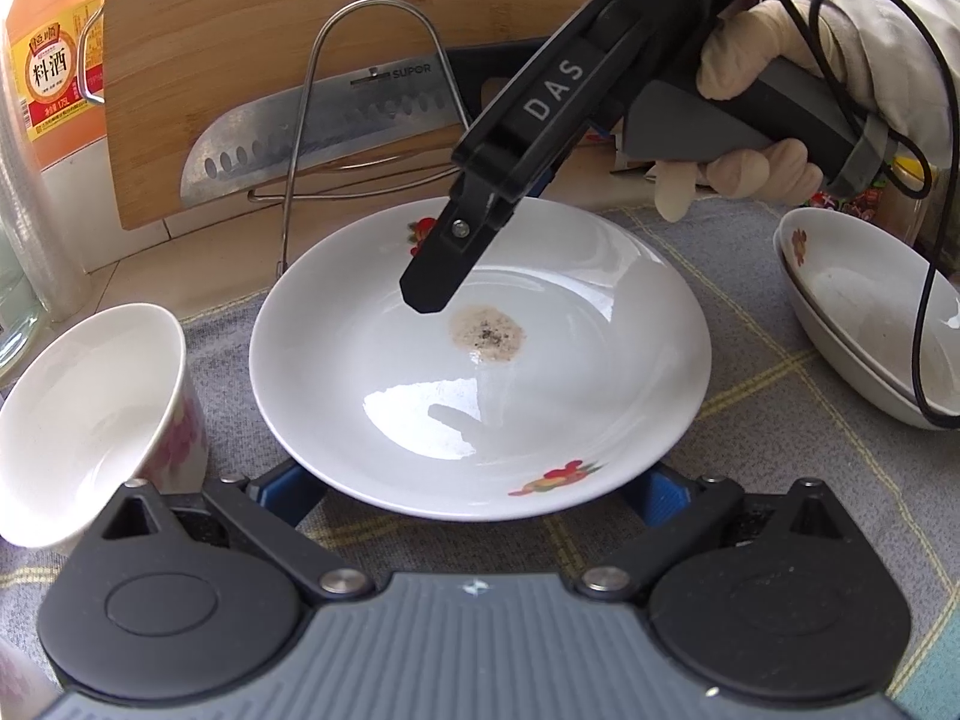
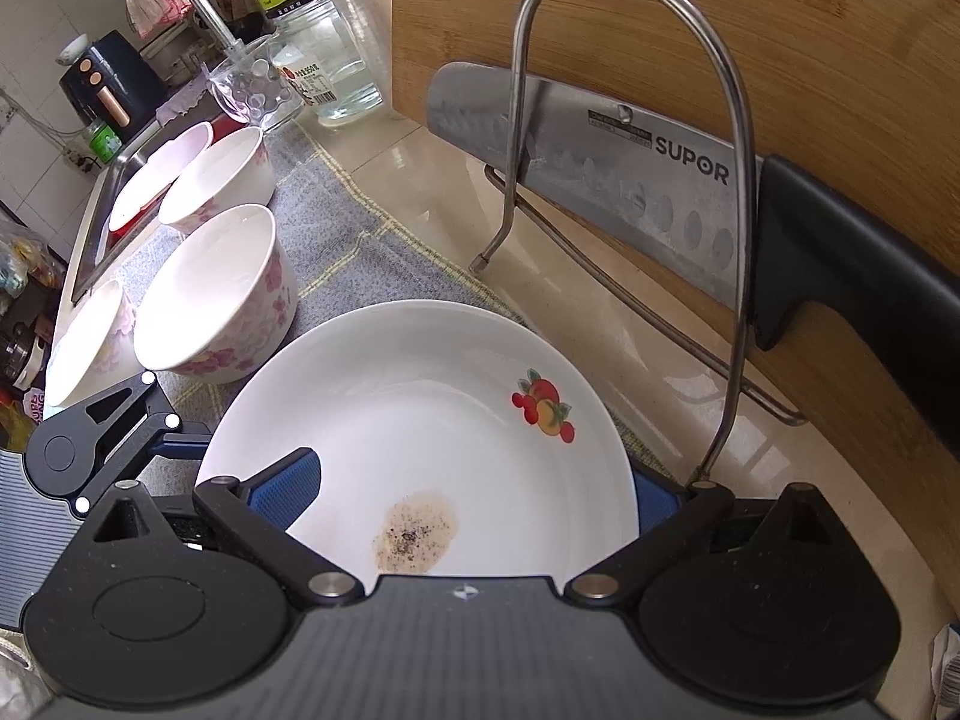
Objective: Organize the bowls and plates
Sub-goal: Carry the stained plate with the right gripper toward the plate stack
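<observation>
A white plate (image 1: 480,360) with fruit prints and a brown speckled stain at its centre lies on the grey checked cloth. It also shows in the right wrist view (image 2: 420,396). My right gripper (image 2: 474,498) is open, one blue-padded finger over the plate's inside, the other outside its far rim. It shows in the left wrist view (image 1: 432,294) above the plate. My left gripper (image 1: 474,492) is open, its blue fingers under the plate's near edge; it shows in the right view (image 2: 120,450). A floral bowl (image 1: 90,420) stands at the left.
Two stacked bowls (image 1: 870,324) sit at the right. Several floral bowls (image 2: 216,294) stand toward the sink (image 2: 108,192). A wooden cutting board (image 2: 660,30), a Supor knife (image 2: 600,162) and a wire rack (image 2: 630,120) stand behind the plate. A cooking wine bottle (image 1: 54,72) is far left.
</observation>
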Available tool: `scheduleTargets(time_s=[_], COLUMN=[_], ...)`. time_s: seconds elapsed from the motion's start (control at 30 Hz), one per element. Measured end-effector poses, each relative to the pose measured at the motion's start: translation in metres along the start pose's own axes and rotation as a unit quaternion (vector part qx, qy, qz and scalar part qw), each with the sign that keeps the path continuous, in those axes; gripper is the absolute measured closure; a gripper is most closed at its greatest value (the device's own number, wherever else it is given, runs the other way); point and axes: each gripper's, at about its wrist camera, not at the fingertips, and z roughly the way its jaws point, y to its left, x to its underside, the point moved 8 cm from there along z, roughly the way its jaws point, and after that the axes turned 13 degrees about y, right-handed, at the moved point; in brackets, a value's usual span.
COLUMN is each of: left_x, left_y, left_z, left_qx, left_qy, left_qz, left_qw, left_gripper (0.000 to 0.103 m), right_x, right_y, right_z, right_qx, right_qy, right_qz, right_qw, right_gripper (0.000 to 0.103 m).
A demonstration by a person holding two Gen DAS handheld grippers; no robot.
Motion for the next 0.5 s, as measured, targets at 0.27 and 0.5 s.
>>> scheduleTargets(time_s=[0.27,0.5], left_x=[0.001,0.001], left_y=[-0.004,-0.006], left_z=[-0.008,-0.021], left_qx=[0.006,0.007], left_qy=[-0.002,-0.002], left_qz=[0.004,0.006], left_qw=[1.0,1.0], left_gripper=[0.001,0.001], right_x=[0.008,0.015], right_y=[0.004,0.013], right_z=[-0.003,-0.011], right_qx=[0.006,0.007], right_qy=[0.003,-0.003], right_qz=[0.004,0.005], right_qw=[1.0,1.0], right_gripper=[0.0,0.0])
